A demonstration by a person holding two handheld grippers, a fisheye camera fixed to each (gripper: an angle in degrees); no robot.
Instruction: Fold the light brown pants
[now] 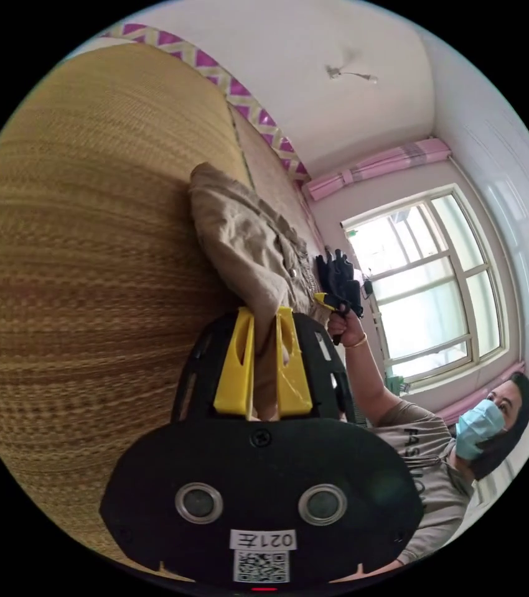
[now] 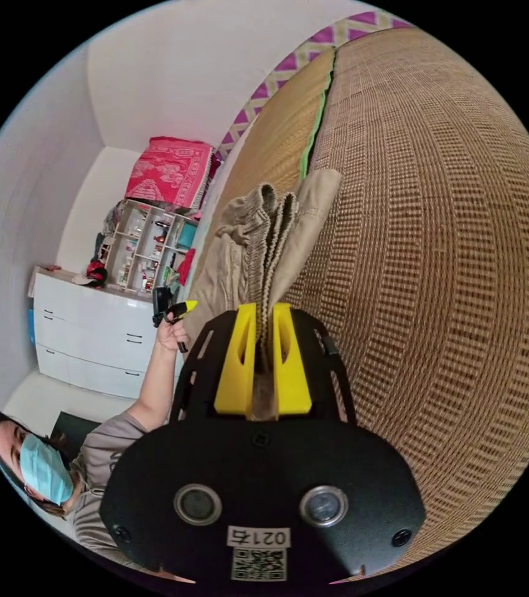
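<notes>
Light brown cotton pants (image 1: pixel 246 242) hang pinched in both yellow-jawed grippers, left gripper (image 1: pixel 264 339) and right gripper (image 2: pixel 263 339), over the woven straw mat (image 1: pixel 90 249). Uneven pulling could slip the bunched cloth free, skewing the fold.

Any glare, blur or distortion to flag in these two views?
Left gripper view: the window is blown out, and the woven mat is smeared by blur. Right gripper view: the mat weave is sharp, with even lighting. Both views: fisheye bowing and black corners.
</notes>
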